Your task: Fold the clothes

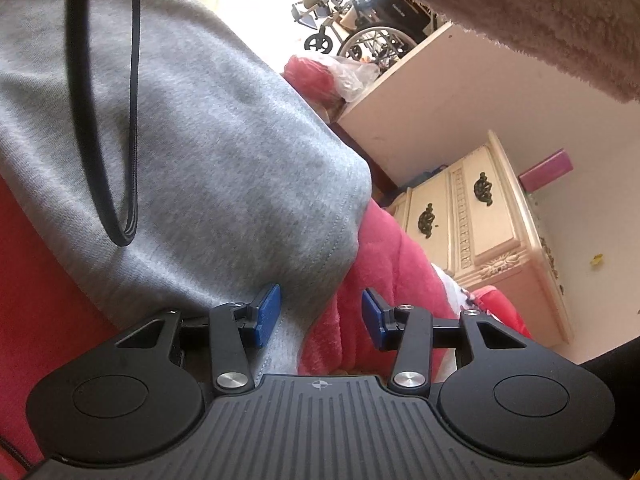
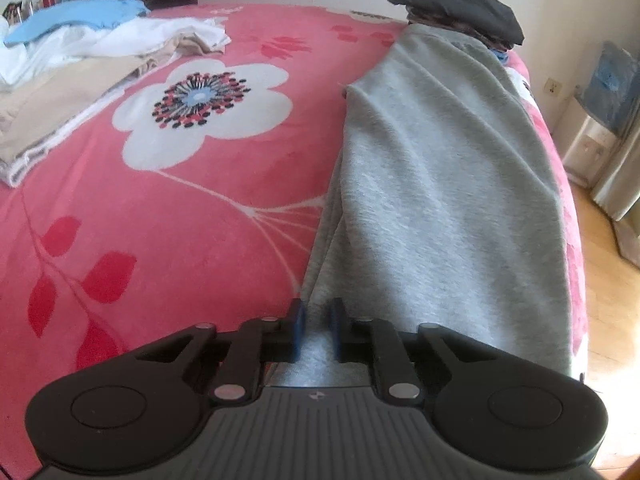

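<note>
We see the long grey fleece garment (image 2: 440,184) lying lengthwise along the right side of the bed's pink floral blanket (image 2: 180,220). Right gripper (image 2: 318,334): jaws narrowly parted, grey fabric between them; we cannot tell if it is pinched. Left gripper (image 1: 320,316): jaws wide apart, one blue pad (image 1: 267,314) against the garment's hem.

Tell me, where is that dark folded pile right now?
In the right wrist view, the dark folded pile sits at the far right end of the bed, just beyond the far end of the grey garment.
</note>
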Motion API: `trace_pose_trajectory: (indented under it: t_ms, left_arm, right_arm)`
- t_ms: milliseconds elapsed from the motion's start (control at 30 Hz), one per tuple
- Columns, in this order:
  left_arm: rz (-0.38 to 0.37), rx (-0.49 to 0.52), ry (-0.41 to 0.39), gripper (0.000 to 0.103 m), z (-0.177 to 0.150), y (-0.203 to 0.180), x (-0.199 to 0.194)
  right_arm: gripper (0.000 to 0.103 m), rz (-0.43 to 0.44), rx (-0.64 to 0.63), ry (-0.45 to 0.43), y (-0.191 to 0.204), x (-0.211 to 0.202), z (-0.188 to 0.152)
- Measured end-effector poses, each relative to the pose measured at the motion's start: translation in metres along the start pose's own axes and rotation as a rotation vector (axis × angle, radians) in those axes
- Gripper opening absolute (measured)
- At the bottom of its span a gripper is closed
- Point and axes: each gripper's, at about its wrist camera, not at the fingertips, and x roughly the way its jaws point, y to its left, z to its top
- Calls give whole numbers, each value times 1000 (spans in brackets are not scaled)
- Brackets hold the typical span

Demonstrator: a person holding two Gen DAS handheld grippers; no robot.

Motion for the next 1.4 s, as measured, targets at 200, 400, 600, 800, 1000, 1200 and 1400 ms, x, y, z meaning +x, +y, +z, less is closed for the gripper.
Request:
trace_pose_trajectory:
  t_ms: [200, 400, 600, 800, 1000, 1200, 1400]
  left_arm:
    - [7, 3, 0, 45, 0, -2, 1]
    - [11, 4, -1, 45, 0, -4, 2]
    - [16, 3, 0, 45, 1, -5, 3]
    - [17, -1, 1, 45, 1, -6, 2]
    - [26, 12, -10, 45, -2, -11, 1]
    - [33, 52, 12, 44, -8, -26, 2]
    - [19, 77, 82, 45, -29, -36, -7]
  right_arm:
    - [1, 39, 14, -55, -4, -17, -1]
    - [1, 78, -14, -68, -2, -25, -4]
    - [2, 49, -112, -16, 11, -4, -7]
    - [5, 74, 7, -57, 2, -18, -10]
    - [5, 147, 52, -48, -12, -68, -45]
    - [5, 246, -42, 138, 12, -62, -97]
    - [5, 376, -119, 302, 24, -102, -142]
